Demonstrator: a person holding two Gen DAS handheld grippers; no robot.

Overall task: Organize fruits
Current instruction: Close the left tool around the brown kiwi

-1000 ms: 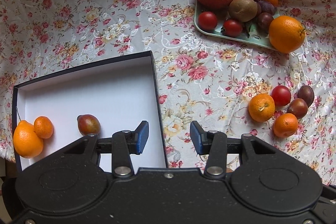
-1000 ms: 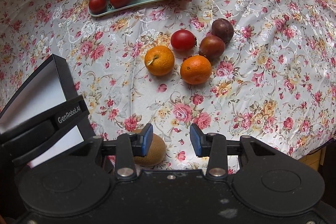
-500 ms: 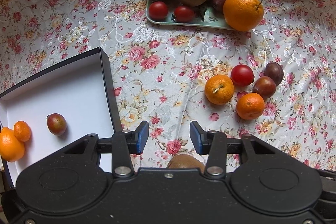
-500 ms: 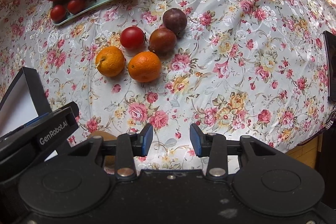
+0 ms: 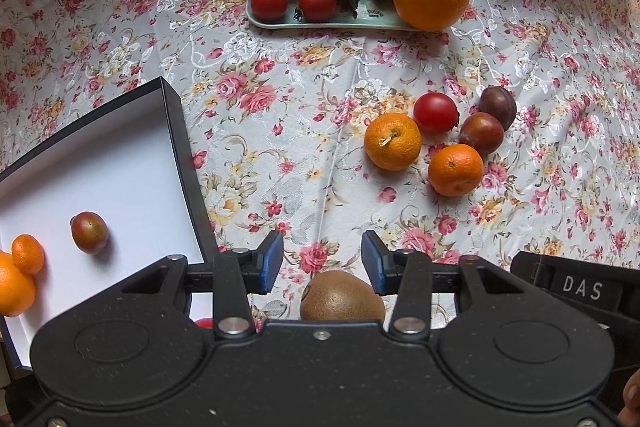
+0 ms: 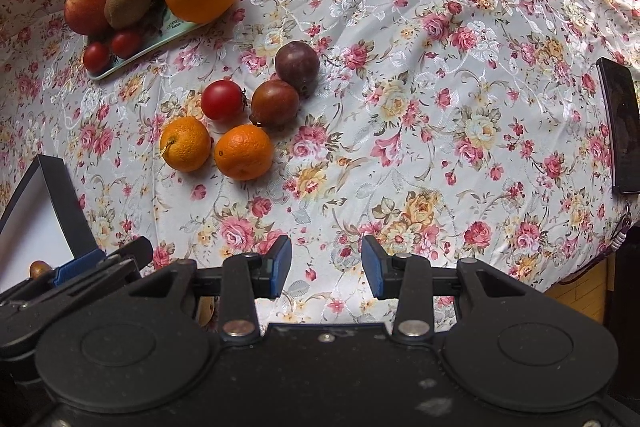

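While the left gripper [image 5: 322,269] hangs with its jaws spread and nothing between them, a kiwi [image 5: 342,297] lies on the flowered tablecloth [image 5: 288,115] just below and slightly near of the gap, half hidden by the gripper body. That looks like the next fruit to go into the box [image 5: 120,163] at the left, where a plum [image 5: 89,232] and two small oranges already sit. The main risk, I judge, is the kiwi's round shape on slippery cloth: if one pad touches first, it could roll toward the near table edge or under the tool. The box wall stands close on the left, so a wide swing might clip it.

The right gripper [image 6: 326,263] is also spread and empty, over bare cloth. Its body shows at the right edge of the left camera's view, so the two tools could bump. Farther off, two tangerines [image 6: 243,151], a tomato [image 6: 221,100] and two more plums [image 6: 274,103] cluster close together; nudging one may scatter the rest.
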